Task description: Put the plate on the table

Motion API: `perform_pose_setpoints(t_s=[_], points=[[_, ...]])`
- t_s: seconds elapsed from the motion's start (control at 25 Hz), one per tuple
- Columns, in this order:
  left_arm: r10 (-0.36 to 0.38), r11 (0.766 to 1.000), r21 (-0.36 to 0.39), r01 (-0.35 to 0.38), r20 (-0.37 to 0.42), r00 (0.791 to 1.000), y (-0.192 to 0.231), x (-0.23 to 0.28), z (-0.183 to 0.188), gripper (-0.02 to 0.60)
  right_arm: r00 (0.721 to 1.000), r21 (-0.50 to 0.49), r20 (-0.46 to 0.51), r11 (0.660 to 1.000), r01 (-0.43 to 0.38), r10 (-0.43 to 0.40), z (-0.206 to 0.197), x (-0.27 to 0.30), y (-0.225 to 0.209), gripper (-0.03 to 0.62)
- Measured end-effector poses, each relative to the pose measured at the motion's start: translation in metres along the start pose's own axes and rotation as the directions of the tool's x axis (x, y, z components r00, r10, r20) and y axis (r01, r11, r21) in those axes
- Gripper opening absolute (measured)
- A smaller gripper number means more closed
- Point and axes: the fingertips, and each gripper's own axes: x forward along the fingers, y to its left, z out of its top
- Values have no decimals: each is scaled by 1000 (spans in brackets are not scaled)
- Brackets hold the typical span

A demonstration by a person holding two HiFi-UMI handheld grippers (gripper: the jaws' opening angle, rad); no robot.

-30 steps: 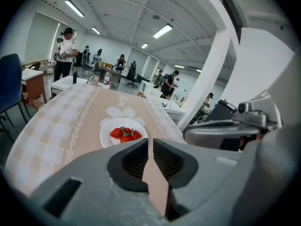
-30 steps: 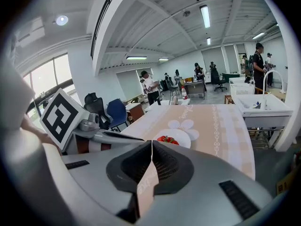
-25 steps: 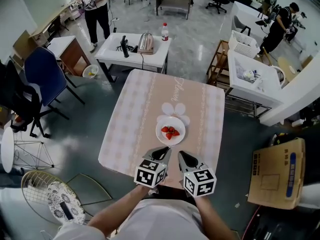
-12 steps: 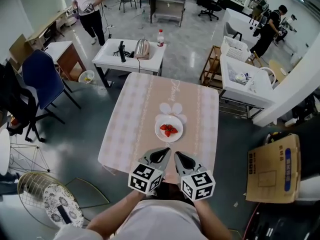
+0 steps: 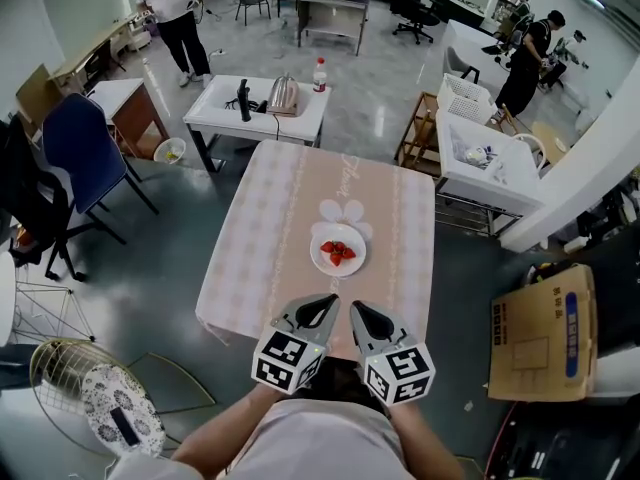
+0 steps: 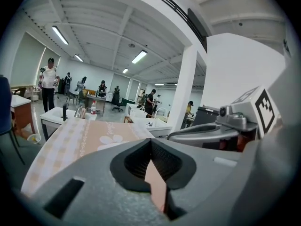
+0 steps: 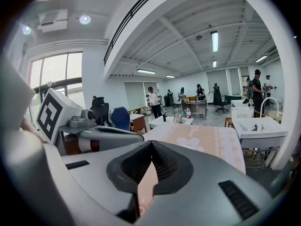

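A white plate point(image 5: 338, 250) with red strawberries on it rests on the table point(image 5: 265, 238), which has a pink checked cloth, just below a printed flower. Both grippers hover side by side above the table's near edge, short of the plate and apart from it. My left gripper point(image 5: 328, 300) is shut with nothing held; in the left gripper view its jaws point(image 6: 150, 140) meet at the tip. My right gripper point(image 5: 355, 307) is likewise shut and empty, with its tips touching point(image 7: 151, 145). In both gripper views the jaws hide the plate.
A white side table point(image 5: 255, 108) with a kettle and a bottle stands beyond the far edge. A white cart point(image 5: 480, 158) is at the right, a cardboard box point(image 5: 540, 343) at the lower right, a blue chair point(image 5: 85, 143) at the left. People stand at the back.
Both grippers have drawn a little back from the plate and risen. The plate stays where it was on the table.
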Motion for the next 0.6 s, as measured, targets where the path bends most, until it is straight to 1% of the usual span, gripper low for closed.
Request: perform_pose_setpoints(t_s=[0.2,0.4,0.6], points=[[-1,1000,3,1,26,1000,-1,-8,5,5,1000,-15,5,1000,0,0,3,-2,7,3],[3,1000,-21,-2,23,1000,1,-14,3,5,1000,-24,3,1000,-2,2,2,-2,14,3],[1,1000,-23,-1,21,1000,0,-19,1,5,1000,-24,0,1000,-7,7,-1,-2,18,3]])
